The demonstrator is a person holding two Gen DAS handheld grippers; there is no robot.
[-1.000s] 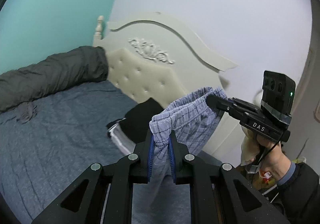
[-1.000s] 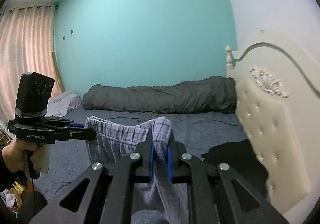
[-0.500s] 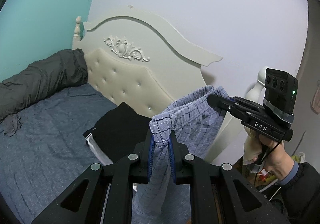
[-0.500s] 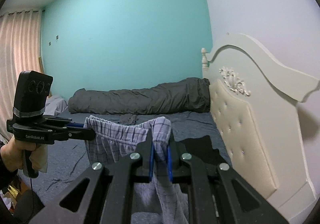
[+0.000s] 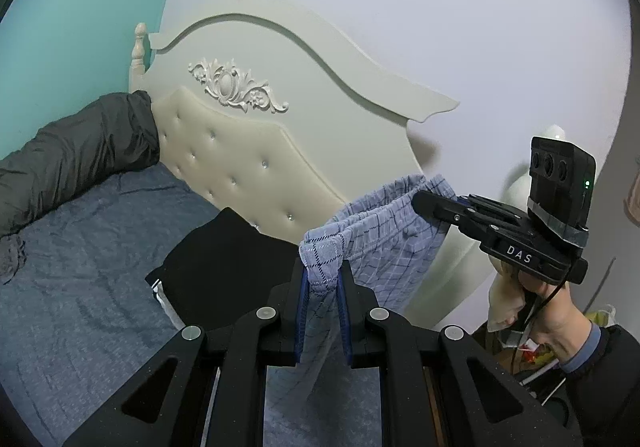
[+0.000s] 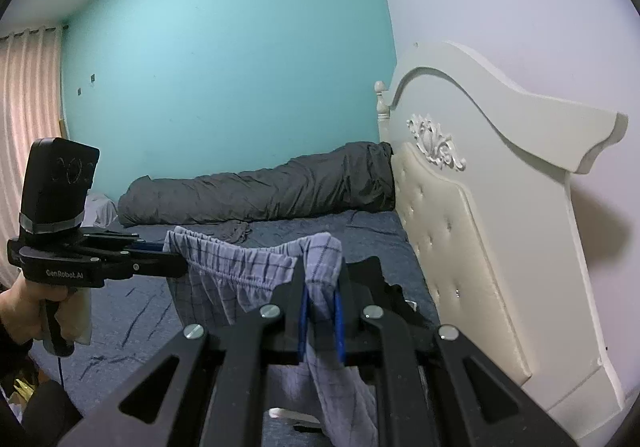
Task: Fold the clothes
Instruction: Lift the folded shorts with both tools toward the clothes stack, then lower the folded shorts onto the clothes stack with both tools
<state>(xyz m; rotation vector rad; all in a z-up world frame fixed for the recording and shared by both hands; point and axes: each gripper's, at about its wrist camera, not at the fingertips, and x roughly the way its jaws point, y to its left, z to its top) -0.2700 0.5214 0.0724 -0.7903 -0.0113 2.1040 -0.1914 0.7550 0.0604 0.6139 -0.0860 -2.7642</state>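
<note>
Light blue plaid shorts (image 5: 384, 239) hang in the air above the bed, held by their elastic waistband at both ends. My left gripper (image 5: 322, 275) is shut on one waistband corner; it also shows in the right wrist view (image 6: 176, 257) at the left. My right gripper (image 6: 320, 279) is shut on the other corner; it shows in the left wrist view (image 5: 424, 201) at the right. The shorts (image 6: 240, 271) sag between the grippers and their legs hang down out of sight.
A bed with a blue-grey sheet (image 5: 88, 255) lies below. A black folded garment (image 5: 224, 259) rests near the cream tufted headboard (image 5: 248, 163). A rolled dark grey duvet (image 6: 260, 187) lies along the teal wall. Pink curtains (image 6: 24, 119) hang at the far left.
Both grippers have swung with the shorts towards the headboard end of the bed, then a little back. The grip on the waistband has not changed.
</note>
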